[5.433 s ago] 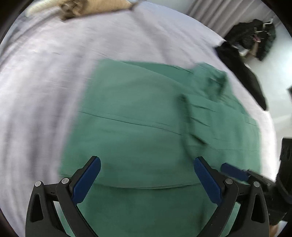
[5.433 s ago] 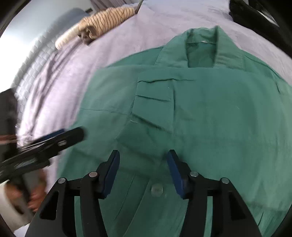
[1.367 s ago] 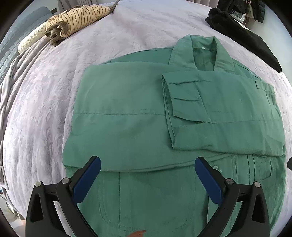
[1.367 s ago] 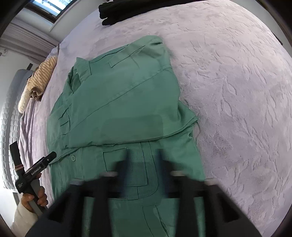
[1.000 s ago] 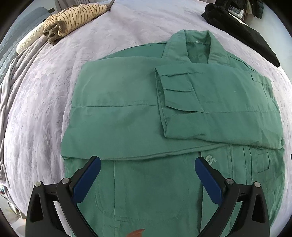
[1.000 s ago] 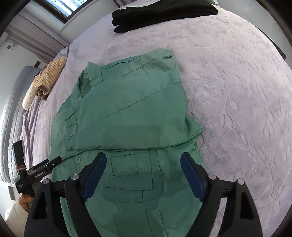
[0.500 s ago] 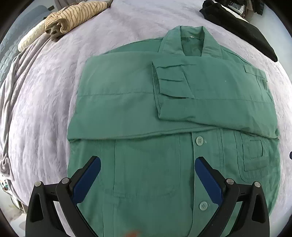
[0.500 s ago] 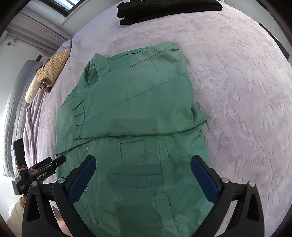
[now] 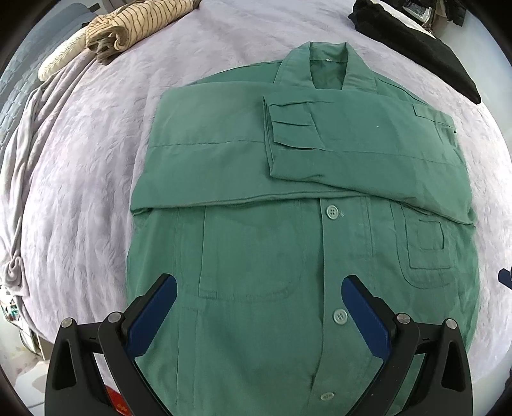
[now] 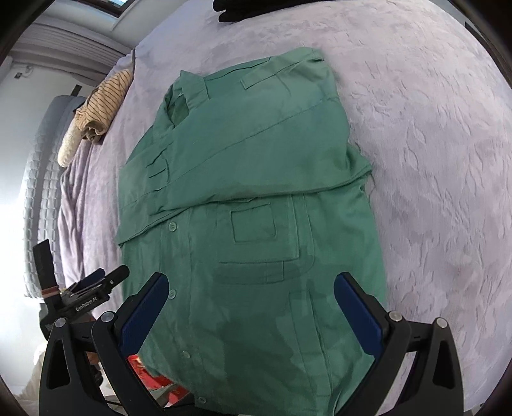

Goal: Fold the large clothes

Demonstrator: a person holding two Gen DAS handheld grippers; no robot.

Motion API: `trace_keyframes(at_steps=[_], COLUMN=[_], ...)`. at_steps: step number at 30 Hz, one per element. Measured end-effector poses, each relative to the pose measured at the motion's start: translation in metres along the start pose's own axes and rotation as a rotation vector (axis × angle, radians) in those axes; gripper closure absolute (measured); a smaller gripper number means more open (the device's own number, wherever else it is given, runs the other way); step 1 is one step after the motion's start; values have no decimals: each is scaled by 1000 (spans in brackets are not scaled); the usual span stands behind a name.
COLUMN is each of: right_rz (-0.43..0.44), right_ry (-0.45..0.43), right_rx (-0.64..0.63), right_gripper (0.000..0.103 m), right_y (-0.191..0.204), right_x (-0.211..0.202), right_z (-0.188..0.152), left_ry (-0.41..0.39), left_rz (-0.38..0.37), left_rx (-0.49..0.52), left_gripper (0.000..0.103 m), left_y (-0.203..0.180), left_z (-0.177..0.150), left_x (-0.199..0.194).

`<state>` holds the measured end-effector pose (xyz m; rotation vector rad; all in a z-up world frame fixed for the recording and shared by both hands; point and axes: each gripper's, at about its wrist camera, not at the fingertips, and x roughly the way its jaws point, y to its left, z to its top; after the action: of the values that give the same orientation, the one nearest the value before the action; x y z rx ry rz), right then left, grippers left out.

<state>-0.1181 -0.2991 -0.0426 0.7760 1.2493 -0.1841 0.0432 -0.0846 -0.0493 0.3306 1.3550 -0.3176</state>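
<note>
Green jacket [image 9: 288, 198] flat on the lilac bedspread [image 9: 83, 166], buttoned front up, both sleeves already crossed over the chest. Step in hand, as I judge it: sleeves done, bottom-to-top fold of the body comes next.

Nearest: my left gripper [image 9: 259, 307] hangs over the hem end, fingers wide apart, nothing between them. The placket buttons run just inside its right finger. My right gripper [image 10: 251, 304] is spread the same way and empty, above the lower right pocket [image 10: 254, 224]. Whether either finger touches cloth I can't tell; both look clear of it.

Next move, I think: drop both grippers to the near hem, one per corner, pinch, carry the hem up toward the collar [image 9: 326, 64]. Hem edge itself is hidden below my fingers, so the corners need finding first.

Farther out: folded sleeves [image 9: 352, 150], collar. Beyond, a striped tan garment [image 9: 134, 25] far left, black clothes [image 9: 416, 41] far right, both well apart from the jacket.
</note>
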Motion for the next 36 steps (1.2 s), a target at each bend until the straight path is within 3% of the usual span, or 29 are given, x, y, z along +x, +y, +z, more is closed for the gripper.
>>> trace_keyframes(at_steps=[6,13,22,32,36], right_rz=[12,12,23,52,22], right_ry=[21,70,106,136,145], right_rx=[16,9,21,138,159], right_gripper=[0,0,0,0,0], right_y=[-12,-26,-27,-22,-20], right_x=[-11,-12,-15,8,21], right_z=[-10,-20,-39,-79,-107], left_ry=[4,23,62,70,97], left_rz=[21,42,22,-22,-31], left_rx=[20,-25,-14,-40,-56], left_gripper=[0,0,0,0,0], left_y=[-7,-9,-11,42,73], left_z=[-18,-47,-80,-119,-146], left_x=[-15,-24,-33,-23,-9])
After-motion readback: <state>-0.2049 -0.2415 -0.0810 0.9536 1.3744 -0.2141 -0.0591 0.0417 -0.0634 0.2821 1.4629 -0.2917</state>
